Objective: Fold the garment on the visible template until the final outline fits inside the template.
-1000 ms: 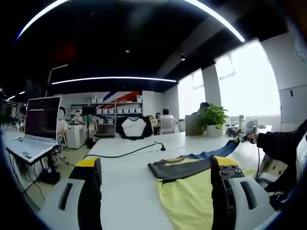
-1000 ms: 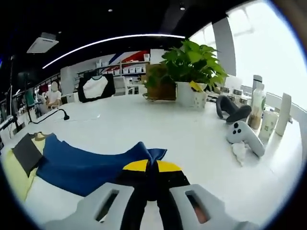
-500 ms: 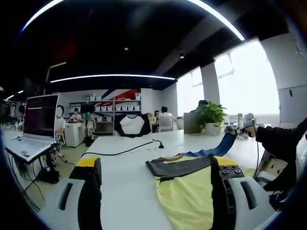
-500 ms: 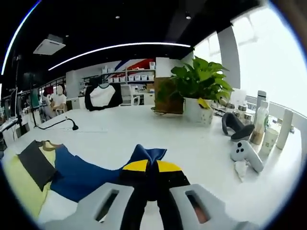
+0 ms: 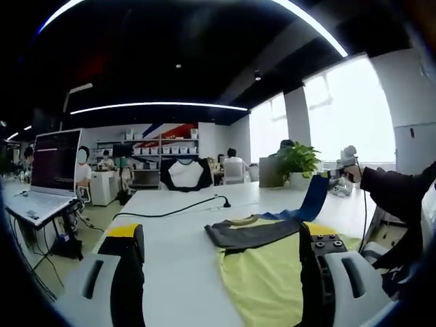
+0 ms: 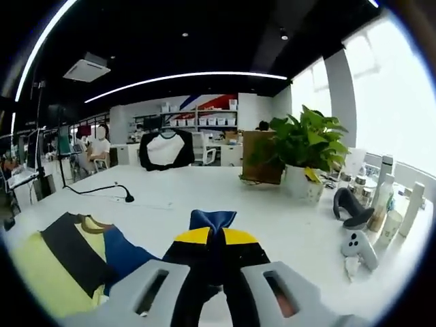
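In the left gripper view, the left gripper [image 5: 221, 272] hangs low over the white bench [image 5: 177, 272] with its jaws wide apart and nothing between them, apparently parked so that it is ready while the other hand works. The garment [image 5: 269, 262] lies flat ahead of it: a yellow body with a dark sleeve spread across the chest, laid out so the fold lines stay readable. At the far right its blue sleeve [image 5: 315, 197] stands up off the bench, drawn upward by the right gripper [image 5: 349, 155] in a dark-sleeved hand. In the right gripper view, the right gripper [image 6: 212, 238] has its yellow-tipped jaws pressed together on the blue sleeve [image 6: 211, 219], whose cuff bunches just above them; the cloth trails down to the left toward the yellow and dark body [image 6: 61, 262]. Holding the sleeve raised probably serves to carry it over the body for a fold. No template outline can be made out on the bench.
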